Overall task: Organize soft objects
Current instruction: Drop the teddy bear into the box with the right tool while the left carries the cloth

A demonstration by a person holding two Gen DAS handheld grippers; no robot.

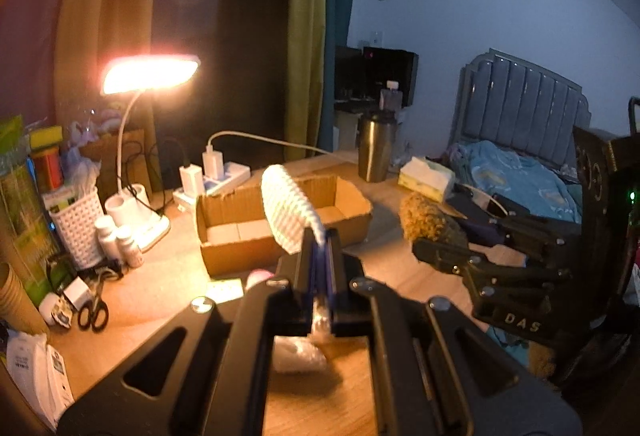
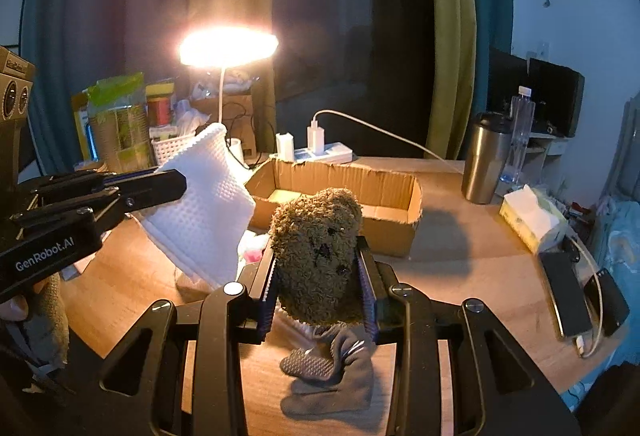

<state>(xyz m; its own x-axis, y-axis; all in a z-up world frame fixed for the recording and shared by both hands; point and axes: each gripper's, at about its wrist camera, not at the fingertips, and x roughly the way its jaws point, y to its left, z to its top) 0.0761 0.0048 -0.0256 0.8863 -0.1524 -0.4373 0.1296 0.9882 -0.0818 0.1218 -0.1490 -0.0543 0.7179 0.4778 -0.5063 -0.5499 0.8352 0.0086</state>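
- Our left gripper (image 1: 320, 236) was clenched on the white waffle cloth's (image 1: 289, 210) edge, lifted before the cardboard box (image 1: 280, 224).
- Our right gripper (image 2: 320, 276) grasped the brown fuzzy sock (image 2: 318, 252) above the bare wooden desk (image 2: 460, 256).
- A grey sock (image 2: 328, 380) lay beneath.

Wooden desk (image 2: 460, 260) carries cardboard box (image 2: 384, 196), grey sock (image 2: 332, 376).

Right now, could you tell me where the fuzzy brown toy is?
The fuzzy brown toy sits clamped in the right gripper, lifted above the desk before the cardboard box.
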